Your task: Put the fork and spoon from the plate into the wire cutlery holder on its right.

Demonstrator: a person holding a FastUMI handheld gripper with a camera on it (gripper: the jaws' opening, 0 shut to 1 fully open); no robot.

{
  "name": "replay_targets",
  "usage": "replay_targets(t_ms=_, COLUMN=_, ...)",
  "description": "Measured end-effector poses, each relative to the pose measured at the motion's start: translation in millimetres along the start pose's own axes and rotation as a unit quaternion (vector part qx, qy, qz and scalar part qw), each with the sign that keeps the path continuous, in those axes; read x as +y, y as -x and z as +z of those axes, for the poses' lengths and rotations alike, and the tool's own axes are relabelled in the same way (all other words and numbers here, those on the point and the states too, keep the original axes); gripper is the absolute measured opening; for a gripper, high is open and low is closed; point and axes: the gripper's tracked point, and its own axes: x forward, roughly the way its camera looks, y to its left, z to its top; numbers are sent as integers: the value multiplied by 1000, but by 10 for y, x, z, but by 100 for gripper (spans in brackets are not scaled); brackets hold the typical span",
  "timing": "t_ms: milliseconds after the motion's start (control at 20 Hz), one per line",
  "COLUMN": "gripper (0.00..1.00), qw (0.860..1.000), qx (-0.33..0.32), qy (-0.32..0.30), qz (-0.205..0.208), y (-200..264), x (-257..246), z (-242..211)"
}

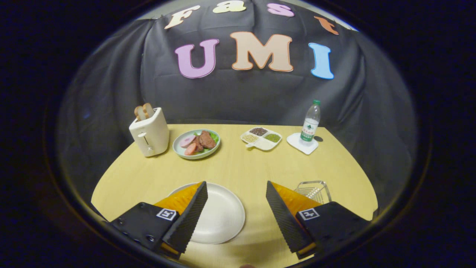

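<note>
The gripper [236,188] hangs above the near edge of the wooden table [238,163], its fingers spread wide apart with nothing between them. Beneath and between the fingers lies a white plate [223,216], partly hidden by the left finger; its visible surface is bare. Just right of it, behind the right finger, stands the wire cutlery holder [314,190]. Whether anything sits inside it cannot be told. At the far side, from left to right, stand a white toaster [149,136] holding bread slices, a green plate of food [196,144], a divided tray [261,138] of grains and a water bottle [310,124] on a white coaster [302,144].
</note>
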Motion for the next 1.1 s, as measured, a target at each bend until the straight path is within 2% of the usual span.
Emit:
replay_targets(t_ms=300, gripper=100, qw=1000, qx=17, qy=1, qz=20, y=-119, x=357, z=-195)
replay_targets(t_ms=750, gripper=100, qw=996, qx=75, qy=15, qz=52, y=-264, x=770, z=-637)
replay_targets(t_ms=1100, gripper=100, qw=990, qx=117, qy=41, qz=62, y=-345, x=922, z=-953)
